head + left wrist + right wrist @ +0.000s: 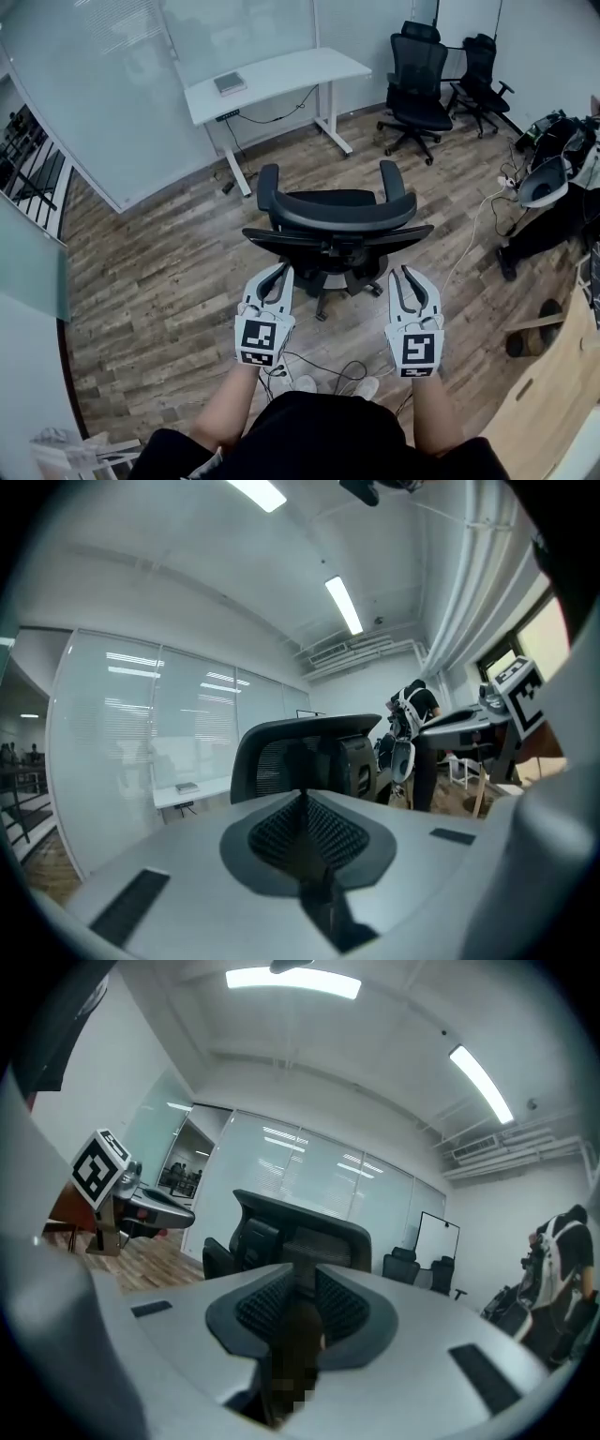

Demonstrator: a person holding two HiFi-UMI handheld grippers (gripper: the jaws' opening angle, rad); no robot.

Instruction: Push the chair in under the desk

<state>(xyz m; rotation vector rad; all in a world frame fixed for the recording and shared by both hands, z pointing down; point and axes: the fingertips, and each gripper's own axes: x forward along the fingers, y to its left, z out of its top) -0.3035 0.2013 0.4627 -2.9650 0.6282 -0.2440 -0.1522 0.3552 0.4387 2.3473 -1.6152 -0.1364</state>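
The black office chair (333,211) stood on the wooden floor (141,291), well apart from the white desk (281,75). Its backrest was turned to the person and its seat faced the desk, so it was not yet pushed in. The desk stood next to the glass wall (112,84), with a small flat box (230,82) lying on top. The left gripper (281,270) was held near the back of the chair with its jaws together and nothing between them. The right gripper (405,274) was beside it, also pointed at the backrest, its jaws only a little apart and empty. Two other black chairs (417,80) stood farther away on the right.
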